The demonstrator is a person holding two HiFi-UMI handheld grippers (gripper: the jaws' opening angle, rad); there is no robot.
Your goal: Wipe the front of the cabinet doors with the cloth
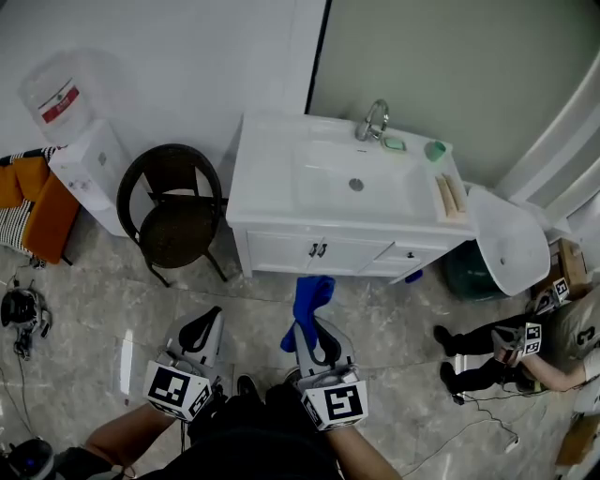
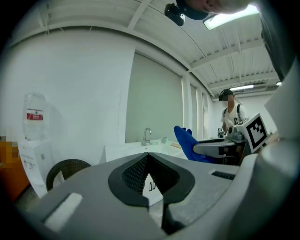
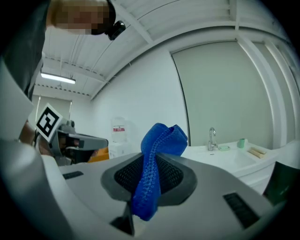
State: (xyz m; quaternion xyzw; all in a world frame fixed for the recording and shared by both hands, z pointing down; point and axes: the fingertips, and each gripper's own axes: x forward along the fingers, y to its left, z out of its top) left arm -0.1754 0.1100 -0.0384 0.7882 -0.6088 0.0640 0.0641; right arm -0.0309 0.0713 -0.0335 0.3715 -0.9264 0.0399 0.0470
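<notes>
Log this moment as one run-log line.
phase: pre-wipe | right gripper: shut on blue cloth | left gripper: shut, empty | cabinet doors: ahead, not touched

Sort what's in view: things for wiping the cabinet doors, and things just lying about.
For the job:
blue cloth, clamped in the right hand-held gripper
white cabinet doors

Lying about:
dark chair
water dispenser
green cup

Grey marble-look floor (image 1: 94,309) is seen throughout. Far side is closed by white wall (image 1: 187,56) at left & grey-green panel (image 1: 441,66) at right. White vanity (image 1: 267,178) is set against it, w/ dark wicker chair (image 1: 173,220) & water dispenser (image 1: 89,169) to its left. Ceiling strip light (image 2: 229,14) is lit.
</notes>
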